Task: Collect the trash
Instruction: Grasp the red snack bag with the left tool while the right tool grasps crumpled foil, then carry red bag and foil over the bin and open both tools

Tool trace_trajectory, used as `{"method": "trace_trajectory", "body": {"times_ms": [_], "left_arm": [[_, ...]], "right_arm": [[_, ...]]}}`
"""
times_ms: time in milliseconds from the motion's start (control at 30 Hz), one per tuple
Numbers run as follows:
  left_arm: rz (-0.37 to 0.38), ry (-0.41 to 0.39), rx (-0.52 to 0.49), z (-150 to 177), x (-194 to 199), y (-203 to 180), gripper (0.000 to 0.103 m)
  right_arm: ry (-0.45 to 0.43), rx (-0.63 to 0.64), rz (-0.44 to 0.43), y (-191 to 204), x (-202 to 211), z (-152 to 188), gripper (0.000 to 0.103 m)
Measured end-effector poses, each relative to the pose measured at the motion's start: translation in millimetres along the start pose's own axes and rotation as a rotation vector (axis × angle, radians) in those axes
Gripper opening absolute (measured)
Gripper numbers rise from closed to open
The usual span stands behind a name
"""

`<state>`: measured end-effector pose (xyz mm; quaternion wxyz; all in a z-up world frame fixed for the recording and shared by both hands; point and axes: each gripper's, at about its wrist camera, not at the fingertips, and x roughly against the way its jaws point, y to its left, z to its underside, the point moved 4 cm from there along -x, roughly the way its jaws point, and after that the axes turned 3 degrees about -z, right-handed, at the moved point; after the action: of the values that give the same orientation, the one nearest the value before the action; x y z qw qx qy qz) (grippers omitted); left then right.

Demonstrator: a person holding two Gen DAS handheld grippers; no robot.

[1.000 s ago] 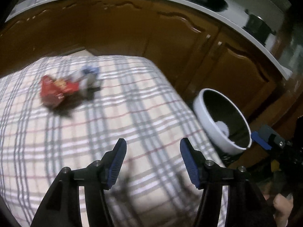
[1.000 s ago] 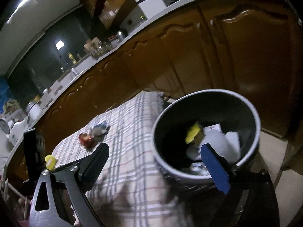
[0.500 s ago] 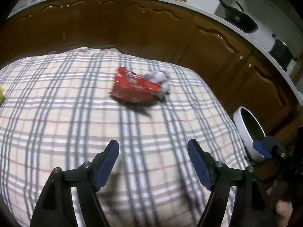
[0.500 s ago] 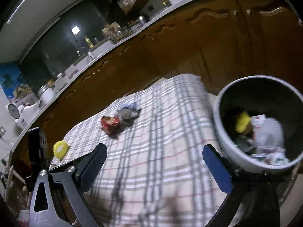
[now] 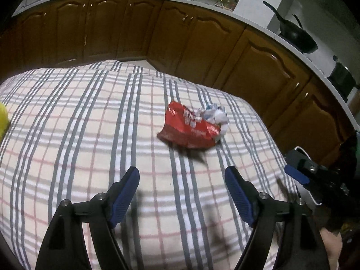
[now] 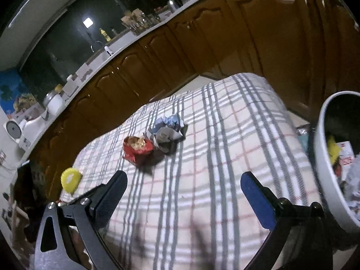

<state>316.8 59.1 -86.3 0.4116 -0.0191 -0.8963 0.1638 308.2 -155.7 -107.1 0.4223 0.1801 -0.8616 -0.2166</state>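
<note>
A red snack wrapper [image 5: 187, 128] lies on the plaid tablecloth [image 5: 90, 139], with a crumpled white and blue paper [image 5: 216, 115] touching its right end. My left gripper [image 5: 182, 177] is open and empty, a little short of the wrapper. In the right wrist view the red wrapper [image 6: 138, 149] and the crumpled paper [image 6: 167, 130] lie ahead of my open, empty right gripper [image 6: 183, 180]. A yellow object [image 6: 70, 178] sits at the cloth's left edge. The white bin [image 6: 326, 168] at the right holds several pieces of trash.
Brown cabinet doors [image 5: 202, 45] run behind the table under a white counter with a black pan [image 5: 297, 37]. The yellow object [image 5: 3, 121] shows at the left edge of the left wrist view. My right gripper [image 5: 315, 175] shows at the right of that view.
Both grippers have swung left, away from the bin and toward the red wrapper and paper. The wrapper now lies closer ahead of my left gripper. Both stay open.
</note>
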Motion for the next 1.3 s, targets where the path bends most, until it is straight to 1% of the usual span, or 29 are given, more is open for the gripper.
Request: {"method": "trace_trajectory", "body": {"times_ms": [67,100,133,200,267,367,533,667,700,767,800,833,867,900,933,967,1000,1067,1300], "left_arm": [[0.001,-0.006,0.009,-6,-4,0,0.078],[0.004,-0.009,0.01,-9,-5,0,0.078],[0.003,-0.012,0.013,-12,-7,0,0.078],[0.001,-0.022,0.022,-20,-12,1,0.078],[0.01,-0.027,0.037,-28,-18,4,0.078],[0.042,-0.016,0.047,-40,-32,7,0.078],[0.047,0.028,0.02,-47,-61,6,0.078],[0.045,0.055,-0.023,-46,-78,-1,0.076],[0.049,0.054,-0.036,-46,-80,-3,0.074],[0.061,0.053,-0.066,-45,-82,-9,0.063],[0.065,0.051,-0.077,-44,-82,-12,0.06],[0.069,0.05,-0.092,-44,-82,-14,0.051],[0.07,0.049,-0.108,-44,-82,-17,0.049],[0.057,0.043,-0.125,-44,-81,-19,0.046],[0.052,0.038,-0.139,-43,-81,-21,0.041],[0.048,0.035,-0.15,-41,-78,-21,0.034],[0.051,0.036,-0.157,-39,-76,-22,0.033],[0.053,0.034,-0.16,-35,-73,-22,0.03],[0.081,0.012,-0.149,-18,-48,-25,0.028]], "right_arm": [[-0.011,0.005,0.02,-1,-7,-6,0.101],[-0.013,0.003,0.015,-1,-11,-9,0.1],[-0.01,-0.001,0.007,-1,-15,-13,0.097],[0.001,-0.01,-0.012,0,-24,-17,0.09],[0.013,-0.026,-0.032,-1,-35,-25,0.079],[0.031,-0.057,-0.074,-1,-49,-33,0.07],[0.058,-0.104,-0.121,-5,-75,-43,0.062],[0.093,-0.106,-0.127,-4,-95,-45,0.057],[0.101,-0.104,-0.127,-4,-98,-45,0.055],[0.127,-0.091,-0.126,-2,-106,-41,0.043],[0.143,-0.084,-0.12,-1,-110,-38,0.04],[0.152,-0.079,-0.114,0,-113,-35,0.037],[0.157,-0.073,-0.111,0,-113,-33,0.028],[0.163,-0.067,-0.106,1,-114,-30,0.023],[0.166,-0.061,-0.102,1,-113,-27,0.013],[0.162,-0.06,-0.101,1,-111,-26,0.009],[0.158,-0.059,-0.107,1,-108,-26,0.004],[0.141,-0.045,-0.105,1,-96,-25,0.002],[0.075,-0.006,-0.095,0,-50,-23,0.001]]}}
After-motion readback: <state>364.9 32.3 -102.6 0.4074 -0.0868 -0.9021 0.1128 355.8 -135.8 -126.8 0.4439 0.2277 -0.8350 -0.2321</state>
